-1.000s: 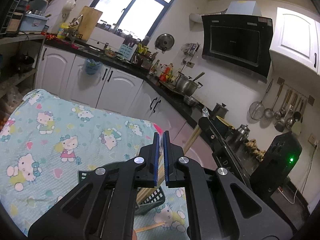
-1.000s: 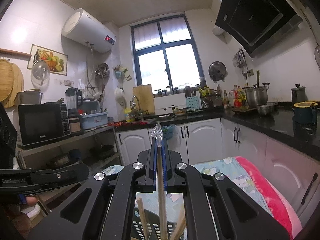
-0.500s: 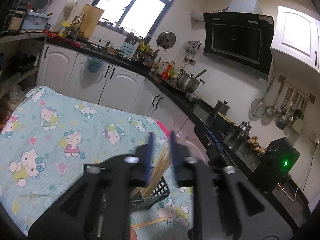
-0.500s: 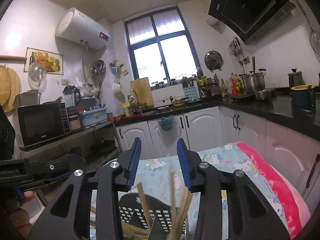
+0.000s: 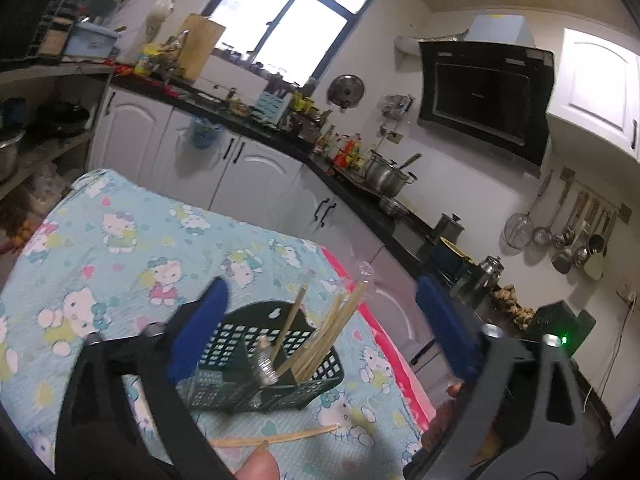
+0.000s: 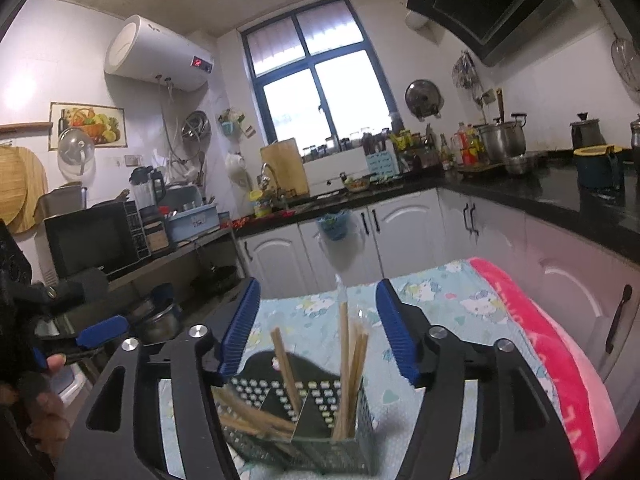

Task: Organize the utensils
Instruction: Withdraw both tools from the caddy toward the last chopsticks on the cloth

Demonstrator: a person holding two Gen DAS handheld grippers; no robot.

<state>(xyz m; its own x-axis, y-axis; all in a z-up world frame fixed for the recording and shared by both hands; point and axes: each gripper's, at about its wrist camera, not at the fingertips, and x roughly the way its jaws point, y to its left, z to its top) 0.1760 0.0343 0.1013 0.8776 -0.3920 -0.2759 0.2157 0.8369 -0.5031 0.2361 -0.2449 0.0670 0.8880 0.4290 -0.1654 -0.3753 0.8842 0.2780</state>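
The bench (image 5: pixel 120 248) is covered by a light blue cartoon-cat cloth with a pink edge (right side). A dark green mesh basket (image 5: pixel 320 376) stands on the cloth, upright. Just in front of it a loose chopstick (image 5: pixel 280 436) lies flat on the cloth.

Left hand-held gripper (image 5: pixel 320 316) and right hand-held gripper (image 6: pixel 318 332) have just been opening (nothing gripped), pointing slightly downward.
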